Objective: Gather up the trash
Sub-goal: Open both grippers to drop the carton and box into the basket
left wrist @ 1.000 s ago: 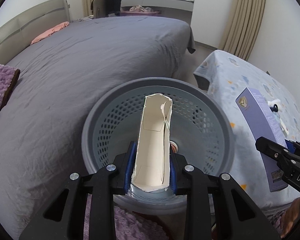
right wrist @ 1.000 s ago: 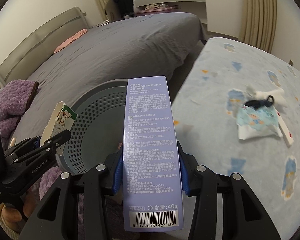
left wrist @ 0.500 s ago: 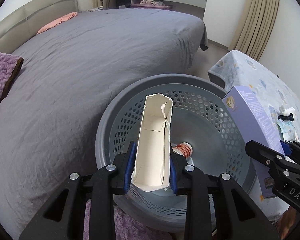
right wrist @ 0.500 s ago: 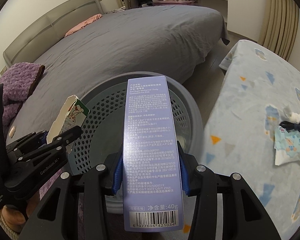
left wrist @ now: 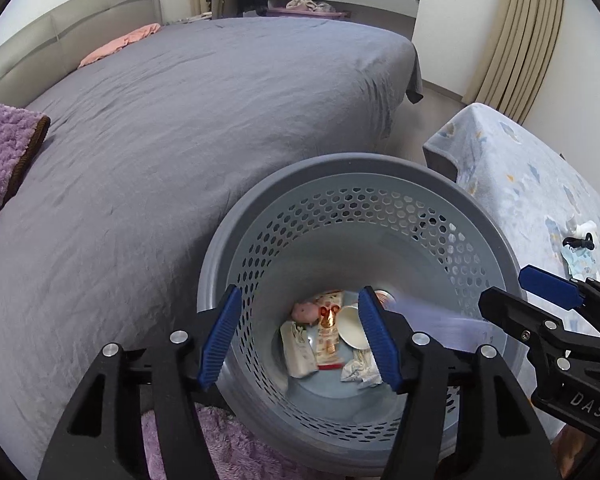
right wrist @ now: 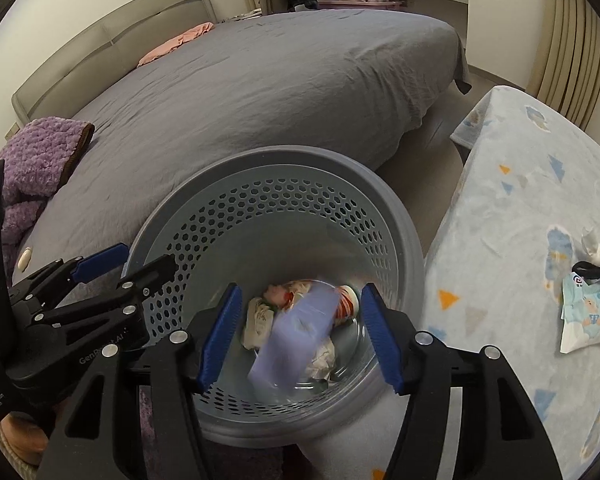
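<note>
Drop step: we hold both the left gripper and the right gripper with jaws opening, nothing between the pads, over the round perforated grey plastic basket, the blurred lilac carton falling below; next, we judge, comes the pale printed packet off to the right.

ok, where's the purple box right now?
In the right wrist view the purple box is a blur inside the grey basket, below the opening right gripper, touching neither pad, above the trash at the bottom.
</note>
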Motion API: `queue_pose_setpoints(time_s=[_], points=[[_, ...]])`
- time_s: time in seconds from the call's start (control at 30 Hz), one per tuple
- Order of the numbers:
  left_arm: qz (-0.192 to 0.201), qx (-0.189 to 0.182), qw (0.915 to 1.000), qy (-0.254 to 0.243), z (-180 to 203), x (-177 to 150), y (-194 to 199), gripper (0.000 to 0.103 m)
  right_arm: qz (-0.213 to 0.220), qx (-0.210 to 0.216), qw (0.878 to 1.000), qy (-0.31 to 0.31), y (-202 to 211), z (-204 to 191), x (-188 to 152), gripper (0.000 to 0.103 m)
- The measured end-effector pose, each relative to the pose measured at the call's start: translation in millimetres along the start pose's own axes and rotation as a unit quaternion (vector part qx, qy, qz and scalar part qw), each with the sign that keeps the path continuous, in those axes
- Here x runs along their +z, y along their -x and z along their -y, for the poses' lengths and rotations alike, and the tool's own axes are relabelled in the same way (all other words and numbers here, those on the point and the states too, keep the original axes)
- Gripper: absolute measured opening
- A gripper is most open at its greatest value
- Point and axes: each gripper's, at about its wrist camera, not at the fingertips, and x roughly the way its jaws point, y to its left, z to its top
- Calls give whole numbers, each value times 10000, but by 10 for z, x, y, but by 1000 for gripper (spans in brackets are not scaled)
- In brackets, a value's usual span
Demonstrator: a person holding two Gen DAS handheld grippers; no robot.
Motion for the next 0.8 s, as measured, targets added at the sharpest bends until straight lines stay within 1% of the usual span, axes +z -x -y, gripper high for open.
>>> queue_pose_setpoints(time_s=[0.13, 0.27, 0.43, 0.67, 0.8], points=[[0, 32, 10000, 21, -9, -2, 11, 63, -6, -21, 10000, -39, 4, 21, -16, 59], [4, 66, 10000, 40, -11, -12, 23, 69, -16, -41, 10000, -79, 9, 43, -45, 59], [10, 97, 9999, 63, -22, -23, 52, 70, -1, -71, 9999, -112, 26, 68, -72, 59], [103, 171, 9997, 105, -43, -30, 138, 79, 6, -90, 9998, -151, 61, 89, -115, 60], [124, 165, 9997, 93, -38, -39, 176, 80, 44, -129, 9998, -143, 115, 93, -137, 62]])
